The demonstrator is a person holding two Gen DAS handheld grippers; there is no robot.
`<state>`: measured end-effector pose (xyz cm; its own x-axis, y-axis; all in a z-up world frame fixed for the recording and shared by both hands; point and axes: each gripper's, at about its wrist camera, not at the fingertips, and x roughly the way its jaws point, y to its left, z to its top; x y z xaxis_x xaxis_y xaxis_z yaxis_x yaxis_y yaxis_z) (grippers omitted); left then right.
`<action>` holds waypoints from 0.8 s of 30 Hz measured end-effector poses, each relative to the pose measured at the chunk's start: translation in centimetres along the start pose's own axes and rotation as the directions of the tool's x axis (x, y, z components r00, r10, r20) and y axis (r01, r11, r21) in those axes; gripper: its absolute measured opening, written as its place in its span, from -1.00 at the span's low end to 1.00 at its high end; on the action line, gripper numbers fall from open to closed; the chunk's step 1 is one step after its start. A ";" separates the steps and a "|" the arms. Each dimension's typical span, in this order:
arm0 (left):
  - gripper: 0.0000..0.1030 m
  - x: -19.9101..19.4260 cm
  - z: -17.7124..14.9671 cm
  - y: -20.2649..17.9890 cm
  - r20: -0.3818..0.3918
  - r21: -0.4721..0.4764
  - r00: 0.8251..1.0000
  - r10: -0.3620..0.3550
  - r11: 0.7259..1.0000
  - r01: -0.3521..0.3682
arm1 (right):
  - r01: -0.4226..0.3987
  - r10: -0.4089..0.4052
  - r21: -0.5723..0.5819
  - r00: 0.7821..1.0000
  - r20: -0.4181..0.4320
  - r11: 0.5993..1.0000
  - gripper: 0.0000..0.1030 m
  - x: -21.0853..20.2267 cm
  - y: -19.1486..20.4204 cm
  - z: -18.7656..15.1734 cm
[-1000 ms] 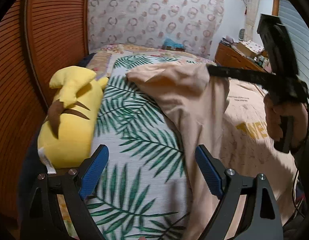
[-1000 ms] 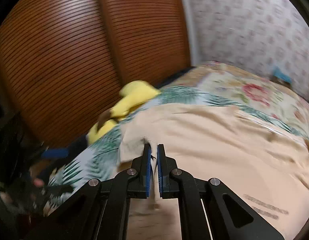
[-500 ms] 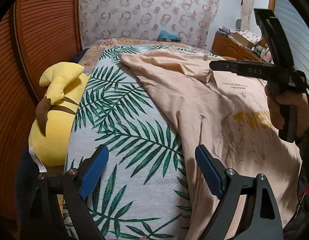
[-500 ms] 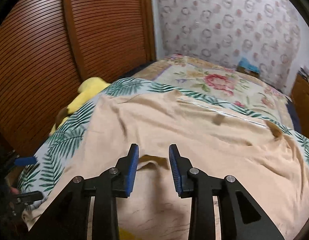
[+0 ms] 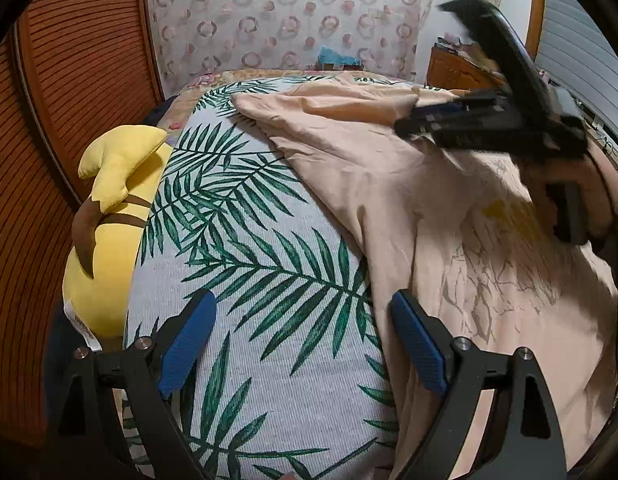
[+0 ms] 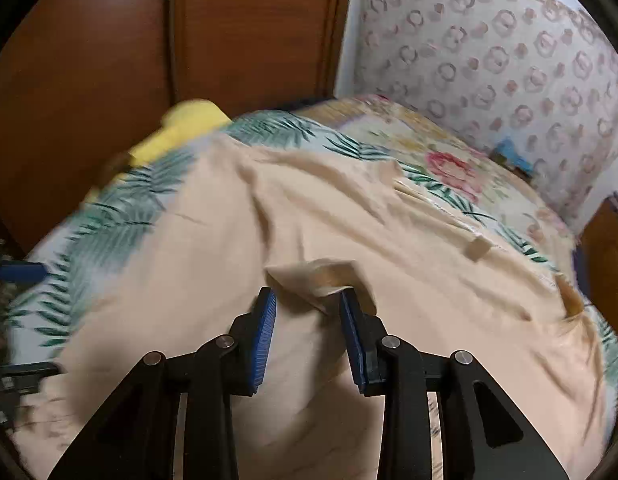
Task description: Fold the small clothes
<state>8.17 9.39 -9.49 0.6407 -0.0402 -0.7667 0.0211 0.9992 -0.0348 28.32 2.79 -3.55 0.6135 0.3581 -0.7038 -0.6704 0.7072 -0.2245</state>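
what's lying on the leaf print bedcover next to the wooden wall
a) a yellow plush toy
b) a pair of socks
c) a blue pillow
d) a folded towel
a: a yellow plush toy lies along the edge of the leaf print bedcover beside the wooden wall.

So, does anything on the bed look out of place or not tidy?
Yes. The peach shirt lies rumpled, with one flap turned up on it. A yellow plush toy lies at the bed's edge against the wooden panel.
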 end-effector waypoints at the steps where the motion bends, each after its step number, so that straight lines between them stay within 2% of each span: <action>1: 0.76 0.0 -0.1 0.0 0.004 0.000 1.000 -0.001 1.000 0.001 | 0.075 -0.076 0.013 0.997 0.008 0.997 -0.33 0.3 -0.9 0.4; 3: 0.76 -0.1 -0.1 0.0 0.010 0.002 1.000 -0.002 1.000 0.002 | 0.131 -0.134 0.107 0.991 0.023 0.986 -0.33 0.3 -3.6 1.0; 6: 0.76 -0.1 -0.3 0.1 0.024 0.007 1.000 -0.005 1.000 0.004 | 0.135 -0.146 0.236 0.989 0.031 0.962 -0.33 -0.3 -7.2 0.9; 10: 0.76 -0.1 -0.3 0.0 0.022 0.009 1.000 -0.007 1.000 0.006 | 0.105 -0.119 0.233 0.992 0.049 0.967 -0.33 -1.6 -8.6 -0.2; 13: 0.76 -0.3 -0.2 -0.1 0.009 0.000 1.000 0.001 1.000 -0.001 | 0.037 -0.057 0.225 0.995 0.080 0.974 -0.33 -3.0 -8.3 -1.2; 19: 0.76 -2.7 1.2 -1.2 0.096 0.029 0.995 0.020 0.999 -0.023 | -0.042 0.010 0.222 0.990 0.143 0.974 -0.33 -7.8 -9.4 -5.9; 21: 0.76 -3.3 2.4 -2.1 0.118 0.047 0.993 0.007 0.999 -0.013 | -0.058 0.023 0.225 0.988 0.155 0.973 -0.10 -8.7 -10.2 -7.2; 22: 0.76 -3.3 2.9 -2.5 0.125 0.055 0.992 0.000 0.998 -0.007 | -0.057 0.019 0.229 0.986 0.163 0.972 0.10 -9.4 -10.7 -8.1; 23: 0.76 -3.3 3.6 -3.2 0.132 0.069 0.991 -0.015 0.998 0.006 | -0.051 0.012 0.234 0.986 0.168 0.971 0.20 -9.9 -11.1 -8.8; 24: 0.76 -3.2 4.2 -3.7 0.136 0.078 0.990 -0.027 0.997 0.016 | -0.046 0.003 0.243 0.985 0.175 0.969 0.21 -10.5 -11.8 -9.7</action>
<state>9.31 5.85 -4.22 0.7383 -0.0659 -0.6712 0.0911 0.9958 0.0025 25.71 -15.21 -0.10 0.6753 0.4613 -0.5756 -0.5762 0.8171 -0.0212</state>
